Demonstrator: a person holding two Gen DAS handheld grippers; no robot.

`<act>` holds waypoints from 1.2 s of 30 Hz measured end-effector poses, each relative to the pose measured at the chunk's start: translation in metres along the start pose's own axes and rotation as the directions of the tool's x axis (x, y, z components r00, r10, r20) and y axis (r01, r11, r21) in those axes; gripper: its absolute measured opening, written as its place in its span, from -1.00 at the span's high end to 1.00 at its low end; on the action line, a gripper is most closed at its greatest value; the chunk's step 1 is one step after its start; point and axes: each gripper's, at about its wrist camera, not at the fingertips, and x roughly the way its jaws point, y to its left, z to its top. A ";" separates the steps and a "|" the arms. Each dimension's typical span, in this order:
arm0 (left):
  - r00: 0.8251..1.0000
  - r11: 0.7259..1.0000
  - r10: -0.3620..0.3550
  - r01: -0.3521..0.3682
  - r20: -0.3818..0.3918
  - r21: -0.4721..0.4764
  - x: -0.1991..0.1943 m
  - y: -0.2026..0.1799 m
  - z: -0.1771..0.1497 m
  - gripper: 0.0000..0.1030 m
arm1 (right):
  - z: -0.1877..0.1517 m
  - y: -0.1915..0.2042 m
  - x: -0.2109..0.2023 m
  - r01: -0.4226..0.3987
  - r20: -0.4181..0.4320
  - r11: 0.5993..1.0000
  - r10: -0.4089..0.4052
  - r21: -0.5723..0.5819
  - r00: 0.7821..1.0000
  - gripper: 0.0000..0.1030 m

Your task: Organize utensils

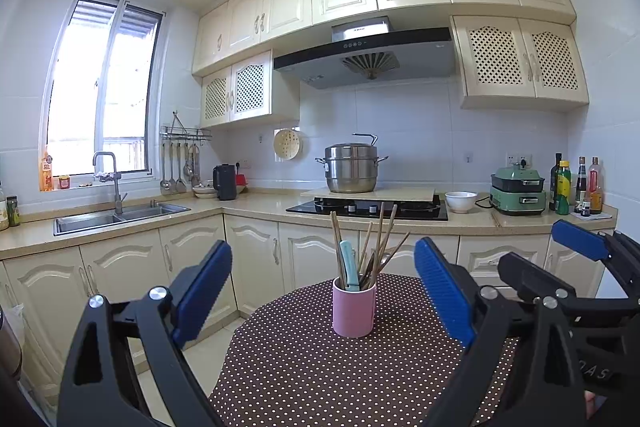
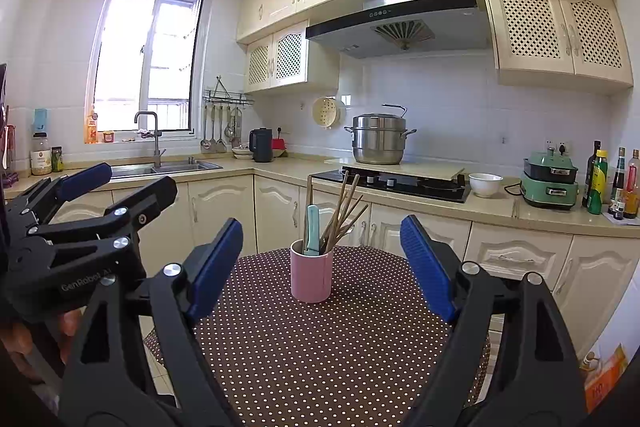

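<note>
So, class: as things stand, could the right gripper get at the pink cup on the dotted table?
Probably yes. The right gripper has its jaws wide open and points at the pink cup, with only bare dotted tablecloth between them.

Round table in brown polka-dot cloth, 1 pink utensil cup standing on it

I see a matt pink holder at 12 o'clock holding wooden chopsticks; worktop cloth dotted; gripper pads ribbed.
</note>
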 end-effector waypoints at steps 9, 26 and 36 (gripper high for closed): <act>1.000 1.000 0.006 -0.006 -0.002 0.008 0.000 -0.002 -0.001 -0.76 | 0.000 -0.001 -0.001 -0.003 -0.006 1.000 0.003 0.002 1.000 -0.56; 1.000 1.000 0.005 -0.005 -0.007 0.009 0.001 -0.003 -0.002 -0.76 | 0.000 -0.001 -0.001 -0.002 -0.011 1.000 0.002 0.006 1.000 -0.58; 1.000 1.000 0.005 -0.005 -0.009 0.009 0.000 -0.002 -0.006 -0.76 | -0.001 0.001 -0.002 0.000 -0.014 1.000 0.000 0.006 1.000 -0.59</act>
